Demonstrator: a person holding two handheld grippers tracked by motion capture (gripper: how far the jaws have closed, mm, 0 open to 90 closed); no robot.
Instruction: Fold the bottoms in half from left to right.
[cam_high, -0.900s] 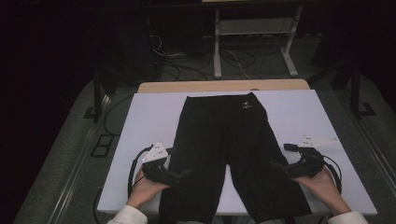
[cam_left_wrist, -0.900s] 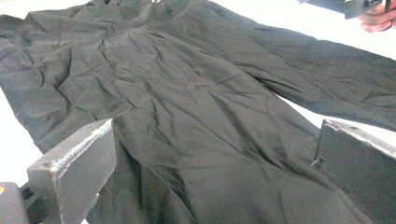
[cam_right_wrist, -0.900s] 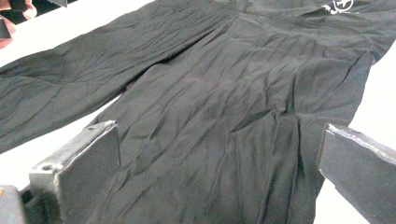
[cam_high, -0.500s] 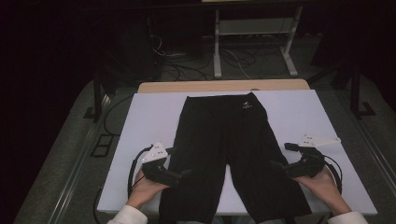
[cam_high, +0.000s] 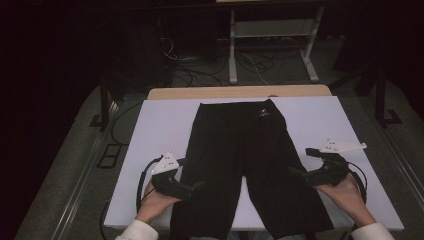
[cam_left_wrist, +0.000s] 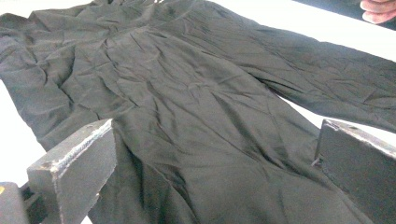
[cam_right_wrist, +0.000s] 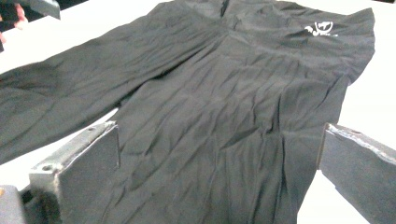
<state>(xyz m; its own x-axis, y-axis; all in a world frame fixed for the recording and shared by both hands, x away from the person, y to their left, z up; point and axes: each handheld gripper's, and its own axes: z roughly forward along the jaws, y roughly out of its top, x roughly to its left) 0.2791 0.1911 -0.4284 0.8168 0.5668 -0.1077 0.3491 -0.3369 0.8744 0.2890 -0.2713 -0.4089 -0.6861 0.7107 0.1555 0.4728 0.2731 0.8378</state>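
Observation:
Black shorts (cam_high: 245, 160) lie flat on the white table (cam_high: 160, 120), waistband at the far side, both legs reaching toward the near edge. A small white logo (cam_right_wrist: 320, 29) marks the waistband's right part. My left gripper (cam_high: 192, 186) hovers at the outer edge of the left leg (cam_left_wrist: 187, 140), open, nothing between its jaws. At the outer edge of the right leg (cam_right_wrist: 210, 130) my right gripper (cam_high: 300, 172) stands open too, jaws wide over the cloth and not pinching it.
A wooden strip (cam_high: 240, 92) runs along the table's far edge. Behind it, on the dark floor, stand a white metal frame (cam_high: 270, 45) and loose cables (cam_high: 200, 70). Bare white tabletop flanks the shorts on both sides.

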